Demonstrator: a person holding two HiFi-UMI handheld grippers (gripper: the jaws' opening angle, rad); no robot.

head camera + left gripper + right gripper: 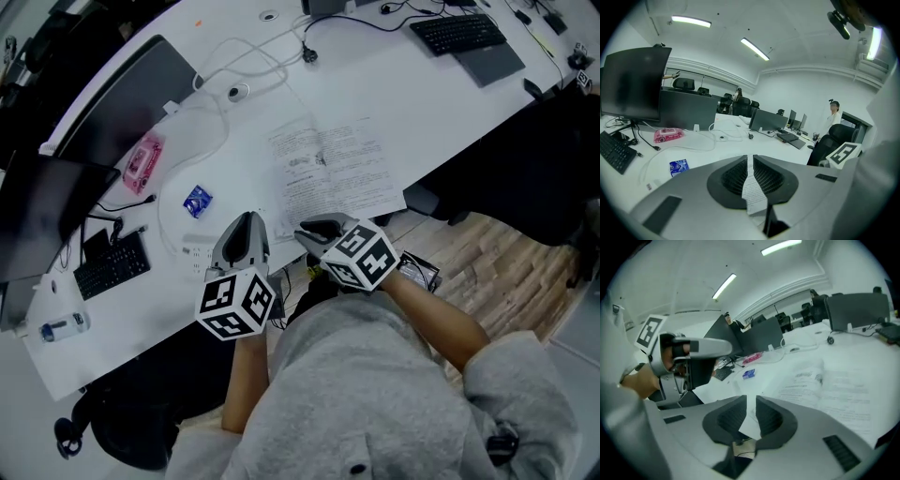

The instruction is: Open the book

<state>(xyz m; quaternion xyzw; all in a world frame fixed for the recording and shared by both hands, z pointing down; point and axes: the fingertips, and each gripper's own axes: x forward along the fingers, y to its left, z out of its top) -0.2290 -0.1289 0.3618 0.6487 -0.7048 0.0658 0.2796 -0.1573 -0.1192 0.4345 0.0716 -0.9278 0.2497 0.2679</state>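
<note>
The book [337,169] lies open on the white desk [403,94], its printed pages facing up; in the right gripper view the book [834,390] spreads out to the right of the jaws. My left gripper [251,223] sits at the book's near left corner. In its own view the left gripper [750,180] is shut on a thin printed page edge [753,190]. My right gripper [314,231] hovers at the book's near edge. The right gripper [751,416] has a narrow gap between its pads, and a white page corner [749,425] shows through it without being pinched.
A pink tissue pack [142,161], a blue packet [197,201], white cables [234,92] and a black keyboard [111,264] lie left of the book. A dark monitor [141,94] stands behind them. Another keyboard [459,33] is far right. A person [833,115] stands in the distance.
</note>
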